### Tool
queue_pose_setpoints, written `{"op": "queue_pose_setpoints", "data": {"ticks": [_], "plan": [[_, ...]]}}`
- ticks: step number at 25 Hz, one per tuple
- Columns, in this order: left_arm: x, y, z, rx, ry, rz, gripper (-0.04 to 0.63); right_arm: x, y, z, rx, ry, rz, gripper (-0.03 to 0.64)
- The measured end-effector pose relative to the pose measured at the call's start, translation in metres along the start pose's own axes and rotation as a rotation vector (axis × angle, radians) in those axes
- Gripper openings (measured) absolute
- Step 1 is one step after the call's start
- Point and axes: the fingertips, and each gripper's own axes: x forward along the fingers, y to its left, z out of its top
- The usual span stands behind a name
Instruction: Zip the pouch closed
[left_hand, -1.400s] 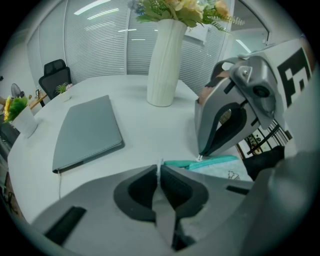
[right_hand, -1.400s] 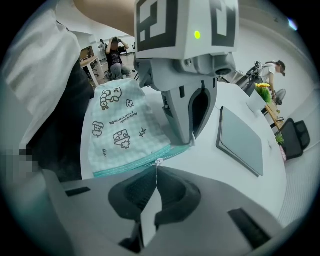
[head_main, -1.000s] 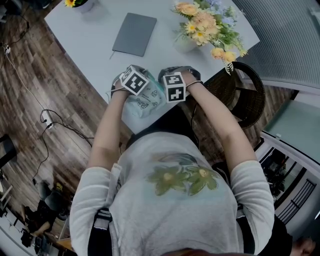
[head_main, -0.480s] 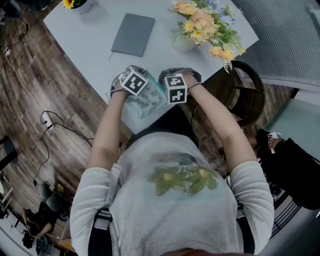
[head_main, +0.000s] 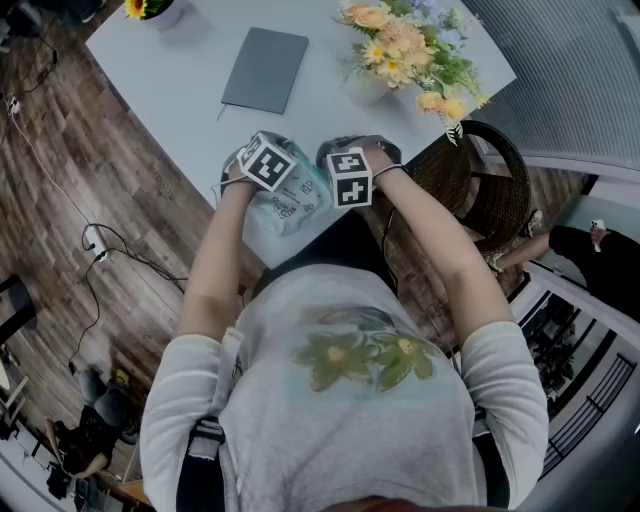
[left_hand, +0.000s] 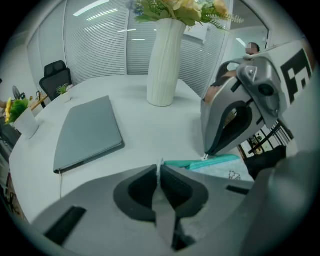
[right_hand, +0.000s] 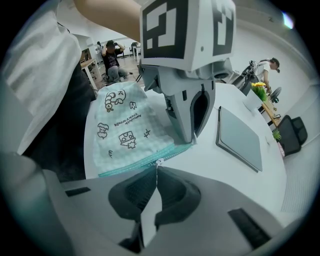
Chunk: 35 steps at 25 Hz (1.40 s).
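Observation:
A pale mint pouch (head_main: 285, 208) printed with small cartoons lies at the near edge of the white table (head_main: 170, 95), with both grippers over it. In the right gripper view the pouch (right_hand: 120, 125) shows its teal zipper band (right_hand: 135, 164) along the near side. My right gripper (right_hand: 157, 169) is shut on the small zipper pull (right_hand: 159, 161). My left gripper (left_hand: 159, 172) is shut on a thin white tab at the pouch's end. From there the teal zipper (left_hand: 220, 161) runs right to the other gripper's tips. The two grippers stand close together.
A grey notebook (head_main: 265, 68) lies flat farther back on the table. A white vase (left_hand: 164, 62) with flowers (head_main: 405, 48) stands at the back right. A dark chair (head_main: 485, 190) sits beside the table's right corner. The table edge runs just under the pouch.
Both grippers and the pouch stay where they were. Only a person in the background at the right has moved.

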Motion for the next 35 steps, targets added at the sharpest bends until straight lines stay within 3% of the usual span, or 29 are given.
{"op": "queue_pose_setpoints", "data": {"ticks": [3, 8, 35], "plan": [[-0.007, 0.006, 0.005, 0.016, -0.004, 0.031, 0.026, -0.001, 0.003, 0.000, -0.012, 0.006, 0.005, 0.018], [-0.001, 0.000, 0.001, -0.003, 0.002, -0.007, 0.026, -0.002, 0.004, -0.001, -0.004, 0.002, 0.010, 0.018], [-0.001, -0.001, 0.001, 0.006, 0.029, 0.010, 0.026, -0.006, 0.016, -0.003, 0.002, -0.007, -0.001, 0.018]]}}
